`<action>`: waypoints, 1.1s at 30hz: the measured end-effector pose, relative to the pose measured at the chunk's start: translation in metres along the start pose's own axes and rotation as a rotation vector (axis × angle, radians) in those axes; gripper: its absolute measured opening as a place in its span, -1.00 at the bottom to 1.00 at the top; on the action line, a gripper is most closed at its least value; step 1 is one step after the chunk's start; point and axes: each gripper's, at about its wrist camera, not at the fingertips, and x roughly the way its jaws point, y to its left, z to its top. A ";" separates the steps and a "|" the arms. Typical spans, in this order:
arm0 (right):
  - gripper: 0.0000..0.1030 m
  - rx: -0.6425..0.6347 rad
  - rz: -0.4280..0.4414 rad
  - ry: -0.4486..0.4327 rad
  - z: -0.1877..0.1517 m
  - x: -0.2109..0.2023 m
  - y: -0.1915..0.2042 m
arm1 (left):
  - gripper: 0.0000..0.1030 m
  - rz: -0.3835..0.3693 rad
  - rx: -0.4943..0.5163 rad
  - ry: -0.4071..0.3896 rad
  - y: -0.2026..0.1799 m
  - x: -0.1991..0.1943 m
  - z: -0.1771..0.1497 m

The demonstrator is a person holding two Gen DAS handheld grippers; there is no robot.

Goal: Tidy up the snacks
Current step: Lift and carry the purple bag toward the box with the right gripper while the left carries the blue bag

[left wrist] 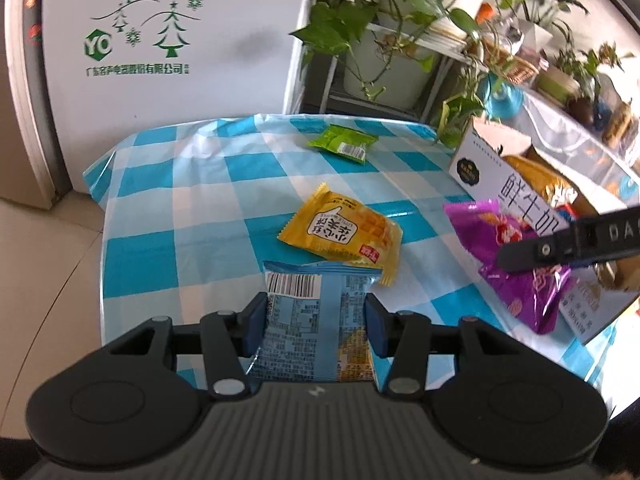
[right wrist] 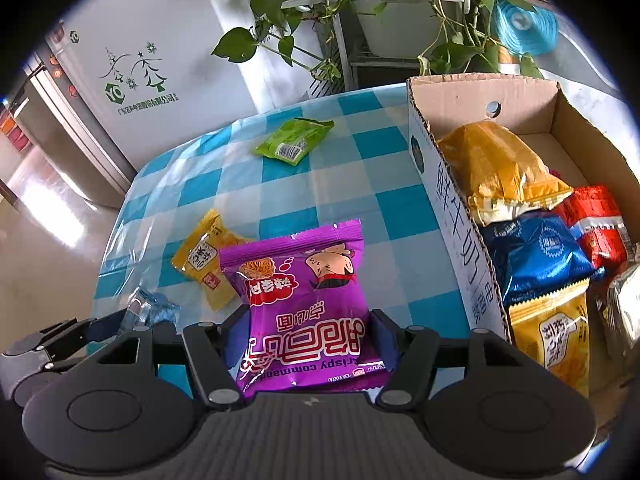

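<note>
On the table with the blue and white checked cloth, two snacks lie loose: a yellow packet in the middle and a green packet near the far edge. The left hand-held gripper is squeezed tight on a light blue packet. The right hand-held gripper has its blue pads pressed on both sides of a purple packet. A cardboard box stands at the right side of the table, just beside the purple packet. Inside it are orange, dark blue, red and yellow packets.
</note>
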 end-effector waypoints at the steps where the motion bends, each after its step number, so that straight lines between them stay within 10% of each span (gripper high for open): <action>1: 0.35 -0.001 0.000 -0.002 -0.001 -0.001 0.001 | -0.05 -0.002 -0.009 -0.004 0.000 -0.002 0.000; 33: 0.35 0.000 0.004 -0.145 0.008 -0.050 -0.014 | -0.05 -0.029 -0.071 -0.113 -0.062 -0.035 0.039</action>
